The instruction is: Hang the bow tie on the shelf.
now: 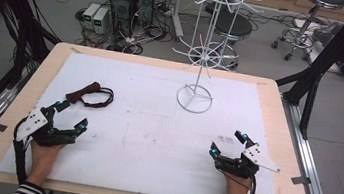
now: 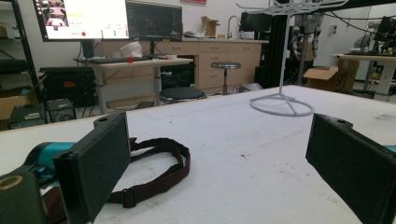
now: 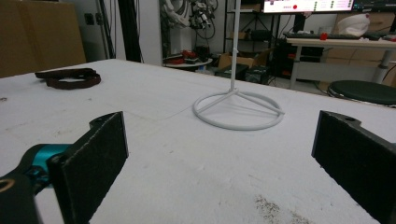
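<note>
Brown fabric strap (image 1: 93,96) lies looped near the left gripper (image 1: 73,114), jaws apart.

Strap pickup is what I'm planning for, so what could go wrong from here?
The strap lies flat and limp on the table, so the left gripper, jaws open just short of it, may pinch one loop and drag the rest. The stand is thin wire on a small ring base; a trailing strap could snag its arms or tip it.

Bright, even overhead room light; soft faint shadows, slightly blurry low-resolution frames.
</note>
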`<state>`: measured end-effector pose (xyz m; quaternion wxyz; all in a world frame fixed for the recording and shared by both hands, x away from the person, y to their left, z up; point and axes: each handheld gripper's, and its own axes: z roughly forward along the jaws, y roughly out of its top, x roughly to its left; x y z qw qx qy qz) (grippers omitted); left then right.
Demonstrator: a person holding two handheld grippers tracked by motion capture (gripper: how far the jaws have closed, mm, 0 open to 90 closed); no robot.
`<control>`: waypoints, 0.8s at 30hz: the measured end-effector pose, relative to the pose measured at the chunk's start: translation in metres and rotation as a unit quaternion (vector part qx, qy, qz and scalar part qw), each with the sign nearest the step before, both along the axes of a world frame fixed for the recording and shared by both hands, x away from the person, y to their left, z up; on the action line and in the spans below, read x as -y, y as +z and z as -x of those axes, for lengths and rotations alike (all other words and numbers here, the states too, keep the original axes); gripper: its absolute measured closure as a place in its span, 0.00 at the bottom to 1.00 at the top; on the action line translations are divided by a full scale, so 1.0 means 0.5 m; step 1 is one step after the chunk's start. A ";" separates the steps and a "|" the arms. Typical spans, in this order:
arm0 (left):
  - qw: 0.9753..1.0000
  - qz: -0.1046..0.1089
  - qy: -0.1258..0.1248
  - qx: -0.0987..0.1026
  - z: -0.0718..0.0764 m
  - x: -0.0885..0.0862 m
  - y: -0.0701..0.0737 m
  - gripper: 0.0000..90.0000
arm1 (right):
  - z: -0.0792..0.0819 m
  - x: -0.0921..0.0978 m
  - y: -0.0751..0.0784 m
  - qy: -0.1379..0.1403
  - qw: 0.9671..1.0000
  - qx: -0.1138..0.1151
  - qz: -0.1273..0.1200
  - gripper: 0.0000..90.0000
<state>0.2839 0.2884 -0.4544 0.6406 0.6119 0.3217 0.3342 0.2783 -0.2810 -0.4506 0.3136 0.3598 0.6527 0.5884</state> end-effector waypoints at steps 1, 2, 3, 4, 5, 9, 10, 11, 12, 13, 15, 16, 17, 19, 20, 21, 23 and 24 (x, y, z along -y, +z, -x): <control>1.000 0.001 0.000 0.001 0.000 0.001 0.000 0.08 | 0.000 0.000 0.000 0.000 1.000 0.000 0.000 0.03; 1.000 0.001 0.001 0.002 0.000 0.001 0.000 0.08 | 0.000 0.000 0.000 0.000 1.000 -0.001 -0.001 0.03; 1.000 0.001 0.000 0.001 0.000 0.001 0.000 0.08 | 0.000 0.000 0.000 -0.001 1.000 -0.002 -0.002 0.03; 1.000 0.001 0.000 0.001 0.000 0.001 0.000 0.08 | 0.000 0.000 0.000 -0.001 1.000 -0.002 -0.002 0.03; 1.000 0.001 0.000 0.001 0.000 0.001 0.000 0.08 | 0.000 0.000 0.000 0.000 1.000 -0.001 -0.001 0.03; 1.000 0.001 0.000 0.000 0.000 0.000 0.000 0.08 | 0.001 -0.001 0.000 -0.001 1.000 0.000 0.000 0.03; 1.000 0.001 0.000 0.000 0.000 0.000 0.000 0.08 | 0.002 -0.002 0.000 -0.003 1.000 0.000 0.001 0.03; 1.000 0.001 0.000 0.000 0.000 0.000 0.000 0.08 | 0.001 -0.002 0.000 -0.002 1.000 0.003 0.005 0.03; 1.000 0.001 0.000 0.000 0.000 0.000 0.000 0.08 | 0.001 -0.002 0.000 -0.002 1.000 0.003 0.004 0.03; 1.000 0.001 0.000 0.001 0.000 0.001 0.000 0.08 | 0.001 -0.002 0.000 -0.002 1.000 0.002 0.004 0.03; 1.000 0.001 -0.001 0.000 0.000 0.000 0.000 0.08 | 0.001 -0.002 0.000 -0.002 1.000 0.003 0.005 0.03; 1.000 0.005 -0.001 0.000 -0.001 0.000 0.000 0.08 | 0.001 -0.002 0.000 -0.002 1.000 0.003 0.005 0.03; 1.000 0.005 0.000 -0.004 -0.001 -0.002 0.002 0.08 | 0.003 -0.004 0.000 -0.003 1.000 -0.001 0.004 0.03; 1.000 0.008 0.000 -0.003 0.000 -0.004 0.008 0.08 | 0.003 -0.003 0.000 -0.002 1.000 -0.001 0.004 0.03; 1.000 0.007 0.001 -0.001 0.001 -0.006 0.013 0.08 | 0.002 -0.002 0.000 -0.002 1.000 0.002 0.006 0.03; 1.000 0.009 0.001 0.001 0.001 -0.007 0.019 0.08 | 0.001 -0.002 0.000 -0.002 1.000 0.004 0.006 0.03; 1.000 0.001 0.002 -0.001 0.000 -0.010 0.031 0.08 | 0.001 -0.002 0.000 -0.002 1.000 0.000 0.001 0.03; 1.000 -0.003 0.001 -0.003 -0.001 -0.011 0.036 0.08 | 0.001 -0.002 0.000 -0.002 1.000 0.000 0.001 0.03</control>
